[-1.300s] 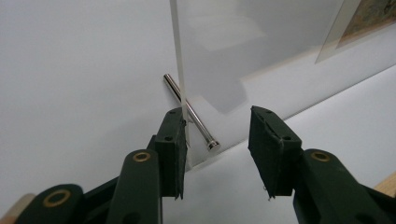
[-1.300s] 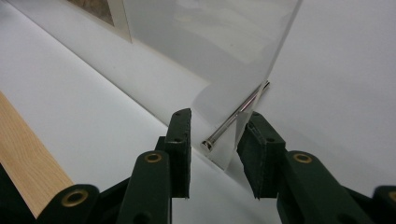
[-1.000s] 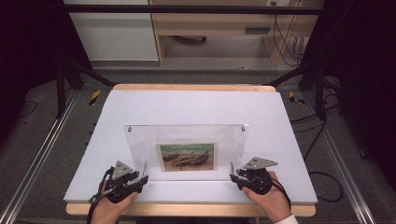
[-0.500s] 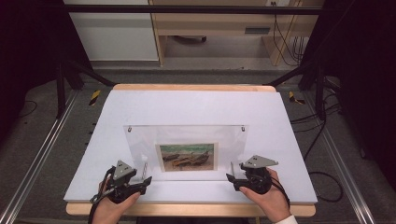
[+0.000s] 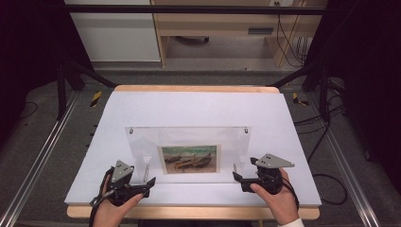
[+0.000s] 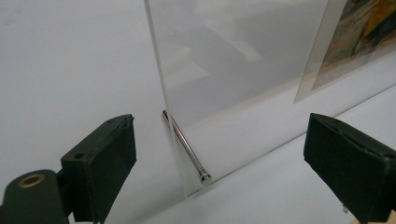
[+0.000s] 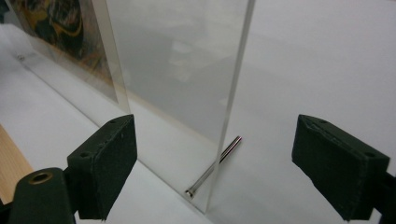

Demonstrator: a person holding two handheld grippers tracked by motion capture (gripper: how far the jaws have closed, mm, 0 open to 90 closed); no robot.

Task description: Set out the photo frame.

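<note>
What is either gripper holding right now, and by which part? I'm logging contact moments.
Nothing is held. The left gripper and right gripper are open, each straddling a bottom corner of the clear acrylic frame without touching it.

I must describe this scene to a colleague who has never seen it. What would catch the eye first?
A clear acrylic frame stands upright mid-table, holding a picture of boats. The left gripper and right gripper, both open, sit at its two lower corners, where a metal pin passes through the panel.
</note>
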